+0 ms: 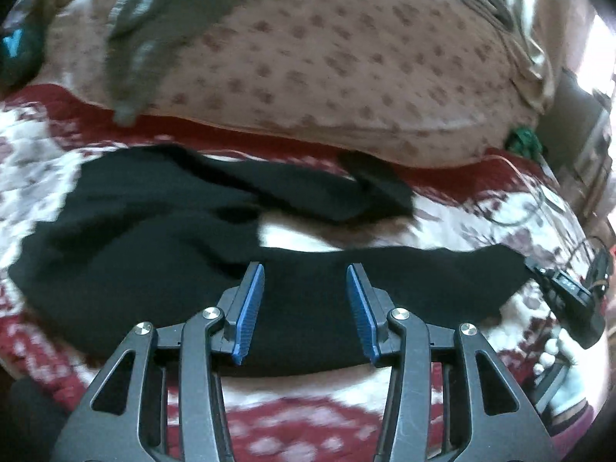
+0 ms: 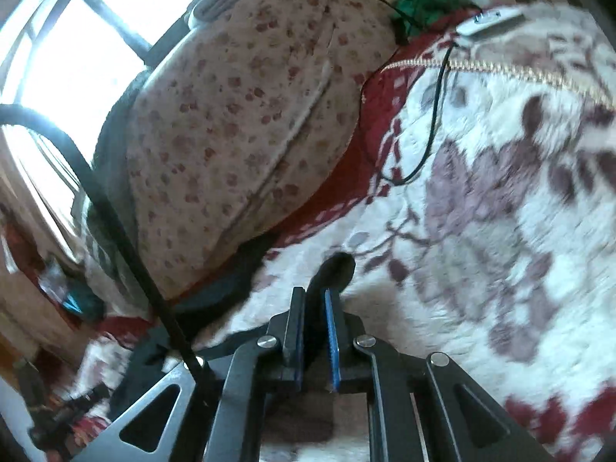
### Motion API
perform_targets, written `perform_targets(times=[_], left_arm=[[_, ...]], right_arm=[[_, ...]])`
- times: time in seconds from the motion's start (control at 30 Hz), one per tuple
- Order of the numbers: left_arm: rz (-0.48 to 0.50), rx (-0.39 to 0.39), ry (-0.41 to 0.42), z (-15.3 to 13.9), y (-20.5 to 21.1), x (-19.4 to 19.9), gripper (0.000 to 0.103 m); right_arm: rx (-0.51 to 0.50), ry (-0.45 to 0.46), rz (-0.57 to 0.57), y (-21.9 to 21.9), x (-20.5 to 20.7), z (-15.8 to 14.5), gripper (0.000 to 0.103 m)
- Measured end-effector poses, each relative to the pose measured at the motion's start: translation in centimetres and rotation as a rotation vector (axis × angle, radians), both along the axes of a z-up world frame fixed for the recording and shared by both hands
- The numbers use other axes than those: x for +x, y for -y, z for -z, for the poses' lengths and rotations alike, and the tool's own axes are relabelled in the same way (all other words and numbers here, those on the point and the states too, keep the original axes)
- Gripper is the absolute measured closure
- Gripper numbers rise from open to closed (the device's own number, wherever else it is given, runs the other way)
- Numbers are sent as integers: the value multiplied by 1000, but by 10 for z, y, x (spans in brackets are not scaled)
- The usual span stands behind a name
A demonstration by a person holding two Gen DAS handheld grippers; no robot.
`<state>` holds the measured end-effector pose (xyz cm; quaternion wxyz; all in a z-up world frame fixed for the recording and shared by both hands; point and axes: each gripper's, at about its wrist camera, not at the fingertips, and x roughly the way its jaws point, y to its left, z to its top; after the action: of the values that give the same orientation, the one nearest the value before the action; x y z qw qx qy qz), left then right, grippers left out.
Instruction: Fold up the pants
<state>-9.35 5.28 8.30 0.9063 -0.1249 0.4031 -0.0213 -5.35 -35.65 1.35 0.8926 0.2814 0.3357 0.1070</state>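
Observation:
Black pants [image 1: 173, 231] lie spread across a red and white flowered blanket [image 1: 34, 161], their two legs running to the right. In the left wrist view my left gripper [image 1: 305, 269] hovers over the nearer leg, jaws open, with nothing pinched between the blue pads [image 1: 248, 308]. At the far right end of that leg the right gripper [image 1: 569, 300] shows, a hand [image 1: 558, 350] behind it. In the right wrist view my right gripper [image 2: 313, 292] is shut on a bunch of the black pants fabric [image 2: 337, 265], which sticks out past the tips.
A big beige spotted cushion [image 1: 346, 57] lies behind the pants with a grey-green garment [image 1: 146, 38] draped on it. A green bundle [image 2: 419, 4], a white device [image 2: 489, 23] and a black cable [image 2: 435, 107] lie on the blanket. A bright window [image 2: 77, 46] is at left.

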Motion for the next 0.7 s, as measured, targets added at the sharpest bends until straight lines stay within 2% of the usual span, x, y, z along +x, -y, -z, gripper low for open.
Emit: perform_targets(times=[0.27, 0.37, 0.5, 0.6, 0.7], left_arm=[[82, -24, -114, 45, 36, 29, 60], [77, -17, -161, 62, 38, 34, 60], [79, 1, -145, 63, 39, 30, 60], [82, -10, -146, 59, 34, 29, 60], [54, -26, -132, 52, 23, 28, 60]], right_arm=[[-15, -207, -8, 6, 16, 50, 94], [-45, -204, -4, 3, 16, 48, 94], [-13, -228, 40, 8, 15, 44, 89], [-46, -206, 86, 10, 12, 29, 77], [-49, -158, 66, 4, 11, 10, 67]])
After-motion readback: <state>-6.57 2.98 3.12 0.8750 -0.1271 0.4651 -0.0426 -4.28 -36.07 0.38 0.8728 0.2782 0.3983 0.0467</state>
